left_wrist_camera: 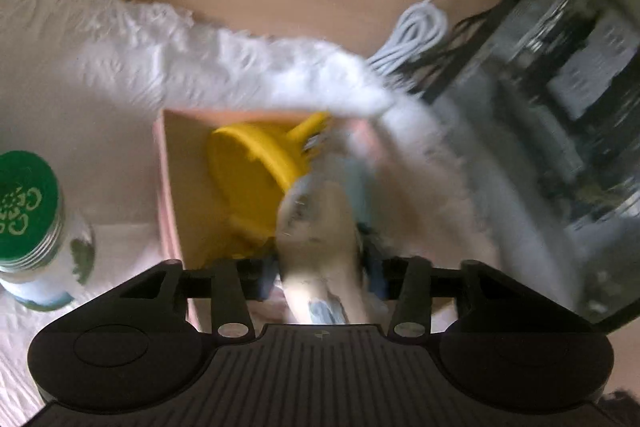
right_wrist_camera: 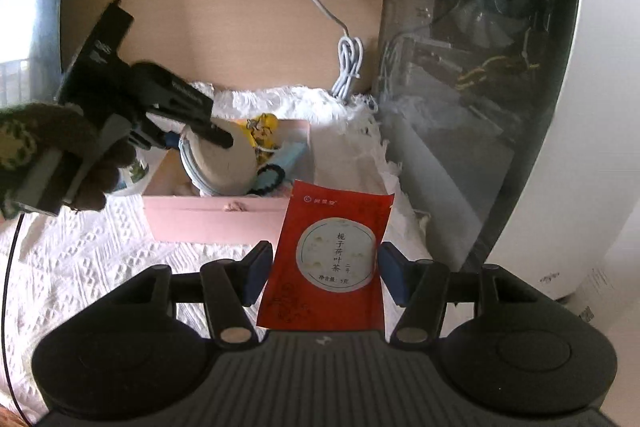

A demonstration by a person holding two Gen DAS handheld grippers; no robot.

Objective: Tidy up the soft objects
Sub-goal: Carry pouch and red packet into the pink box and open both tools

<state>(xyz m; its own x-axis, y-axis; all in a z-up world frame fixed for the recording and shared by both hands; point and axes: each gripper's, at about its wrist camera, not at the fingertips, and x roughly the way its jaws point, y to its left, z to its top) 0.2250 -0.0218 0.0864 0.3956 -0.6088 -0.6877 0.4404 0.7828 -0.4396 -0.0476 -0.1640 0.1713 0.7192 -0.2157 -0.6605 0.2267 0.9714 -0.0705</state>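
Right claw (right_wrist_camera: pixel 325 273): its blue pads sit at both side edges of a flat red paper tea packet (right_wrist_camera: pixel 332 263); it grips the packet, held up in front of the box.
Left claw (right_wrist_camera: pixel 200 143): held by a hand in a dark knitted glove (right_wrist_camera: pixel 48 155), over the box; whether its pads press on the pouch cannot be told.
Soft pouch: a round, pale cream pouch (right_wrist_camera: pixel 222 163) sits in the box, between the left claw's fingers.
Box: an open pink cardboard box (right_wrist_camera: pixel 208 217) on a white knitted cloth (right_wrist_camera: pixel 100 259) on the bench.
Also in the box: a yellow toy (right_wrist_camera: pixel 264 133), a black hair tie (right_wrist_camera: pixel 272 181).
Beside the box: a jar with a green lid (left_wrist_camera: pixel 28 203).
Behind: a coiled white cable (right_wrist_camera: pixel 350 67).
Right side: a glass-sided computer case (right_wrist_camera: pixel 480 67).
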